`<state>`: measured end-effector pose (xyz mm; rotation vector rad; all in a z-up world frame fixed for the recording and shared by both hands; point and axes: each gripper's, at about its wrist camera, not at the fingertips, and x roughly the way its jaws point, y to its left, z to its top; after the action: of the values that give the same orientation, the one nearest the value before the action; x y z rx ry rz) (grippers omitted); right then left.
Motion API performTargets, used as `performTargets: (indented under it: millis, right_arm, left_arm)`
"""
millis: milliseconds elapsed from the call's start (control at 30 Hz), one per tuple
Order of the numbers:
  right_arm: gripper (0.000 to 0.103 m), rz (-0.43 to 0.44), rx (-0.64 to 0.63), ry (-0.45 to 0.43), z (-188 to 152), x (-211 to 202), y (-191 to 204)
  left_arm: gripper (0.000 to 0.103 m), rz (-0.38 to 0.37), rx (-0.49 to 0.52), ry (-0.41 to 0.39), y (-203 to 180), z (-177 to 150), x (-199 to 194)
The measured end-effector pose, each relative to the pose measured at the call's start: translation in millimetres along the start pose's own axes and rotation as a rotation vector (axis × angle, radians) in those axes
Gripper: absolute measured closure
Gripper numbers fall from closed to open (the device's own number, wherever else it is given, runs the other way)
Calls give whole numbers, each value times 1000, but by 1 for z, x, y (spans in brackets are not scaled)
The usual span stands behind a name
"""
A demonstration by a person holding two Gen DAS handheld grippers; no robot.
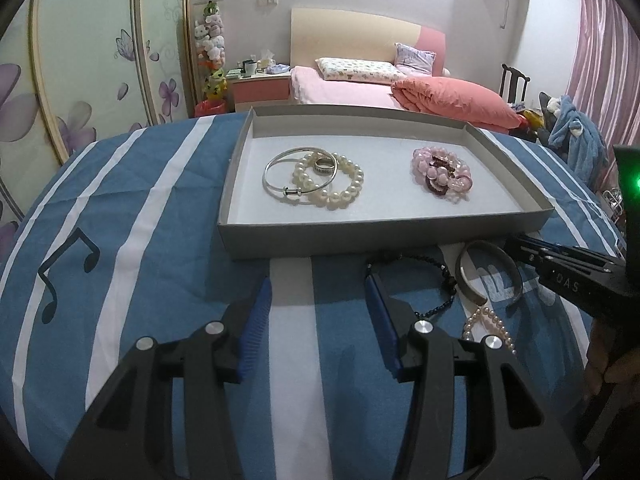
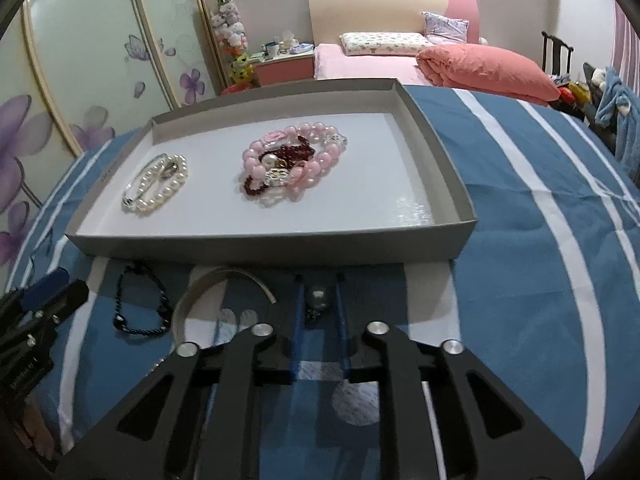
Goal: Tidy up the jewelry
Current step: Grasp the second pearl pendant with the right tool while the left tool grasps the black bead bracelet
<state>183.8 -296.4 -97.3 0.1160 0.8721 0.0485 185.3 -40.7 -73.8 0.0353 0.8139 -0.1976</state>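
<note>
R gripper (image 2: pixel 318 300) clamped on grey pearl pendant (image 2: pixel 318 299), just in front of tray (image 2: pixel 272 246) near wall. L gripper (image 1: pixel 318 280) open, idle over cloth. Lift clear of wall, keep grip firm, carry over tray, lower before release; avoid snagging cuff bangle (image 2: pixel 224 280).

Dim cool indoor light, soft shadows, glare patch on tray (image 2: pixel 412 204) floor, strong fisheye bending, dark vignetted corners
</note>
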Motion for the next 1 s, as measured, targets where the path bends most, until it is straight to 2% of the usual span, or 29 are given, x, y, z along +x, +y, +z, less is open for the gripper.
performTargets:
  millis: [367, 467, 567, 633, 667, 867, 1000]
  right_arm:
    - [89, -31, -5, -1, -11, -10, -11]
    - [89, -31, -5, -1, -13, -11, -12]
    - [89, -29, -4, -1, -12, -10, -11]
    - [89, -28, -3, -1, -14, -12, -11]
    - [89, -28, -4, -1, -13, -11, -11]
    - [89, -23, -10, 1, -16, -15, -11]
    - [89, -21, -8, 2, -14, -15, -11]
  left_arm:
    - [55, -39, 30, 48, -18, 3, 14]
    - [55, -30, 38, 76, -26, 5, 24]
    - [63, -9, 48, 91, -32, 7, 32]
    - [79, 19, 62, 92, -33, 7, 33]
    - [80, 27, 64, 91, -32, 7, 33]
    - [81, 110, 34, 91, 4, 4, 26]
    - [80, 103, 28, 91, 16, 0, 20]
